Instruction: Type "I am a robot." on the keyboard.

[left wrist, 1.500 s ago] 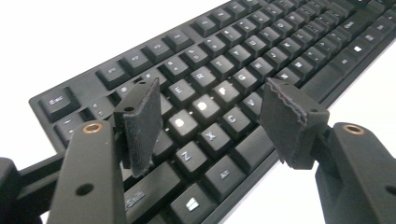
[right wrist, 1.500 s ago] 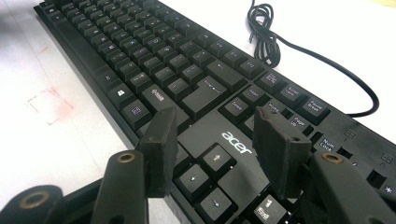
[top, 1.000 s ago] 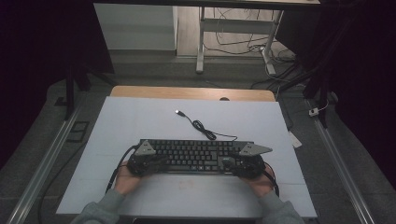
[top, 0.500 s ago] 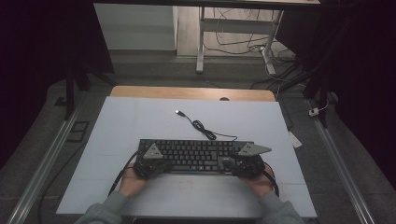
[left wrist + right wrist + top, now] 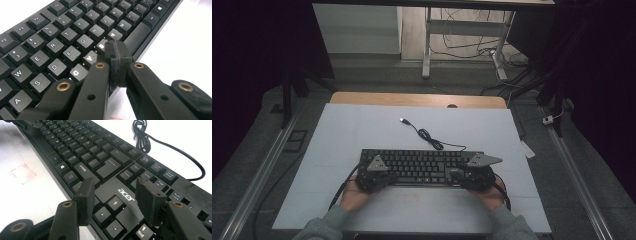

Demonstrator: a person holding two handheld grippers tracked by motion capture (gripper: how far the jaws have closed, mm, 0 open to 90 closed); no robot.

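Near the tabletop's (image 5: 362, 125) front edge lies the keyboard (image 5: 422, 165). Left gripper (image 5: 117, 62): jaws pressed together over the B key, apparently typing. Right gripper (image 5: 113, 195): jaws wide, empty, above the arrow keys.

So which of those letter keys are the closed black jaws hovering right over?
The left gripper, its jaws shut together, has its tips at the bottom letter row between B and N. V and C lie off to one side.

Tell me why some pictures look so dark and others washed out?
High view: dim room, murky edges, the black computer keyboard small. Left gripper view: white tabletop blown out, letter legends glowing, near jaws soft. Right gripper view: bright table glare, coiled black cable crisp, near jaws blurred.
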